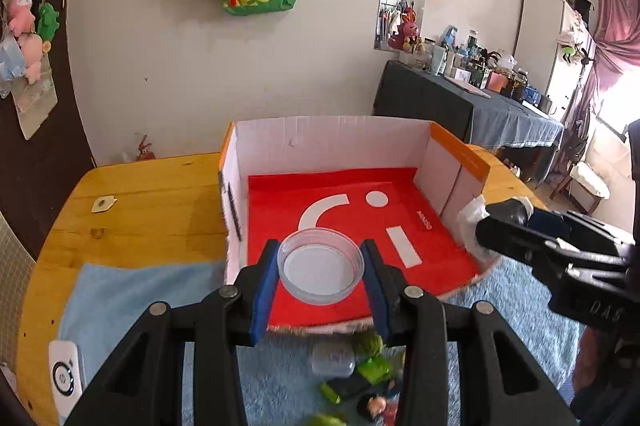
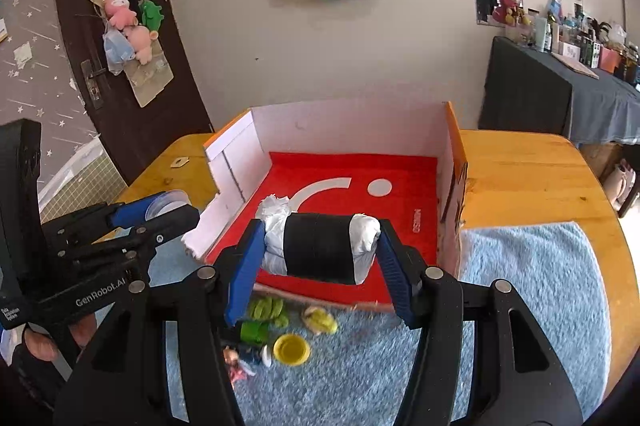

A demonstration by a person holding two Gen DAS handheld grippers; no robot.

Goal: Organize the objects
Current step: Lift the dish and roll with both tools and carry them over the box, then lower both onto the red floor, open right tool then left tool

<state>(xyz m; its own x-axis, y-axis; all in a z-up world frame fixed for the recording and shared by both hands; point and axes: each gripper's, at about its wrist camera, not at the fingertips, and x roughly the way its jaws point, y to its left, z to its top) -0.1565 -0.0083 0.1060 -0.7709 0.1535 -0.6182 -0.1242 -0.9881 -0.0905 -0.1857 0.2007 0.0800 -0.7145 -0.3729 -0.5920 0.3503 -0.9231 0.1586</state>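
Below, blurry toys [image 2: 276, 330] half-hidden behind left hand-held gripper [image 1: 322, 272] w/ clear dish [image 1: 321, 267], right [image 2: 320, 250] w/ roll [image 2: 320, 246].

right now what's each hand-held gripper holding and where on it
The left hand-held gripper holds a clear round dish by opposite sides of its rim. The right hand-held gripper holds a black-and-white roll by its two white ends.

The open box [image 1: 340, 154] sits on the counter [image 1: 152, 194]. The mat [image 2: 532, 278] lies in front of it. Small toys [image 2: 276, 330] lie on the mat, near the box's front edge.
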